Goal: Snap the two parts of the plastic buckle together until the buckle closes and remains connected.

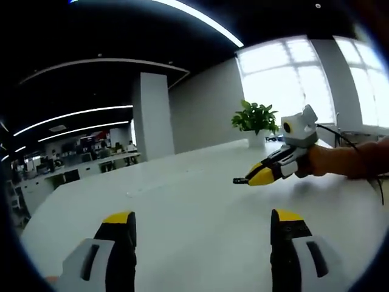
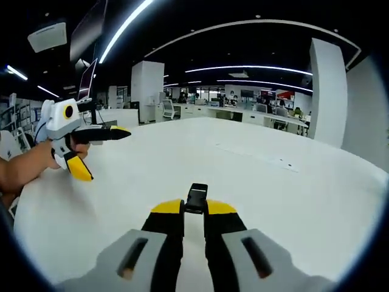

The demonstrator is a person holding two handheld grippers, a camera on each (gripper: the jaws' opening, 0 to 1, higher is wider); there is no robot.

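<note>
The right gripper has its yellow-tipped jaws pinching a small black plastic buckle part, held just above the big white counter. The left gripper has its jaws spread wide with nothing between them, also above the counter. A green potted plant stands at the far side of the counter, by the bright windows.

Right gripper pinches a black buckle part above the white table.
</note>
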